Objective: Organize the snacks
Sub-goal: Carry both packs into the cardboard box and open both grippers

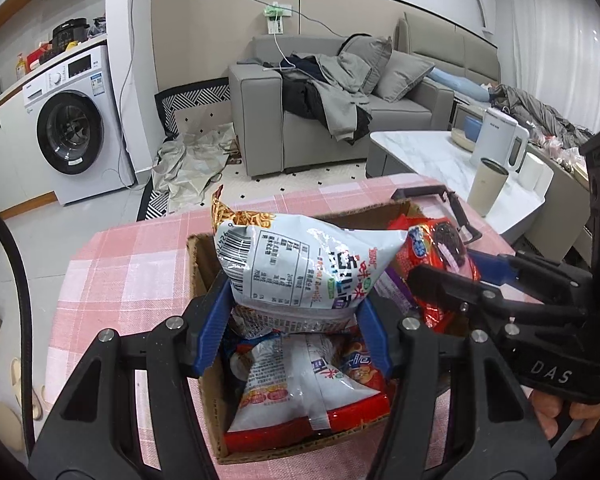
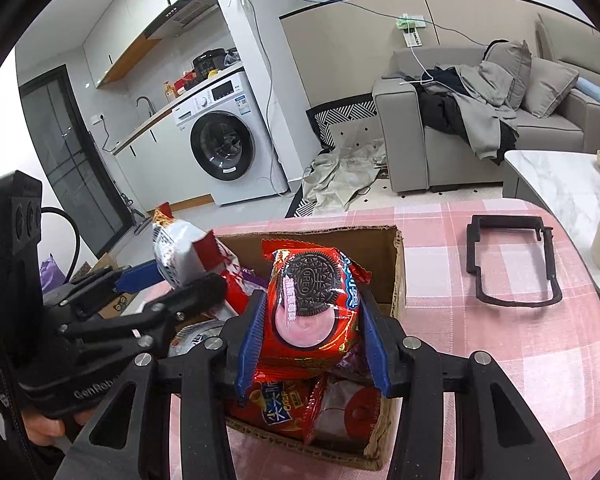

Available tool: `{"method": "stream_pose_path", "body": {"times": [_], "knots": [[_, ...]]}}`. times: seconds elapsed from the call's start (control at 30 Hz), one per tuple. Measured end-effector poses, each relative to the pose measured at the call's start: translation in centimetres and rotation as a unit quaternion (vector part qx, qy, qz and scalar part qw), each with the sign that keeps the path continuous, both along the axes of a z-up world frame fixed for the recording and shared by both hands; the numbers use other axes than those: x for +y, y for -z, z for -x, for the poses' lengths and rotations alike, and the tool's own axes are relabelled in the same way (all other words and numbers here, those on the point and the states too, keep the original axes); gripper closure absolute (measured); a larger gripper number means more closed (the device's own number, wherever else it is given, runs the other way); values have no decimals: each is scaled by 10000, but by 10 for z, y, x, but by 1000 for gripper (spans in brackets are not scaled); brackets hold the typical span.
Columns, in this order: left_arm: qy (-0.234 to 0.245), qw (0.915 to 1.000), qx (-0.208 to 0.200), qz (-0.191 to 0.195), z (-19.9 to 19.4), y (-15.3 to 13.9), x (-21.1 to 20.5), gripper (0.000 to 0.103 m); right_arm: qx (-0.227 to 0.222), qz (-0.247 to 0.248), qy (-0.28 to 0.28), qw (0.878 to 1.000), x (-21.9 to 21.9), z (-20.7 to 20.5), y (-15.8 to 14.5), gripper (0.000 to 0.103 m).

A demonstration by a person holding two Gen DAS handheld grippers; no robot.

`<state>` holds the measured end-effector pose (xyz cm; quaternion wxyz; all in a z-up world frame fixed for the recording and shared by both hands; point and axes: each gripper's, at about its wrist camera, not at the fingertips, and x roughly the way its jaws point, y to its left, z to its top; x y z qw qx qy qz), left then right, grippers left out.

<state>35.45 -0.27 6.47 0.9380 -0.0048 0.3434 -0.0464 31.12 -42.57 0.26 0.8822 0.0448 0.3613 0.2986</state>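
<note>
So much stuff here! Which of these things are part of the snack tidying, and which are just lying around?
Part of the job:
white snack bag in the left gripper
red Oreo pack in the right gripper
cardboard box

Just lying about:
black frame on the tablecloth
beige cup
white kettle

My left gripper [image 1: 294, 316] is clamped on a white snack bag [image 1: 296, 264], held above the open cardboard box [image 1: 206, 380] on the pink checked tablecloth [image 1: 128, 264]. More packets [image 1: 300, 392] lie inside. My right gripper [image 1: 444, 280] grips a red Oreo packet [image 1: 436, 248] alongside.
</note>
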Motion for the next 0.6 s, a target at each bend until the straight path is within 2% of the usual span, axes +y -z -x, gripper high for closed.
{"method": "stream_pose_path", "body": {"times": [0.3,0.43,0.53,0.6], "knots": [[99,9998,101,-163,-10,24,-14,46,-1,45,-39,10000,-4,-1,5,57],[25,9999,82,-120,-10,28,-16,45,-4,60,-30,10000,-5,0,4,56],[-83,9999,54,-60,-5,26,-9,43,-105,36,3,9999,-8,4,-1,49],[-135,9999,-9,43,-1,23,-3,37,-184,33,20,9998,-10,8,-6,38]]}}
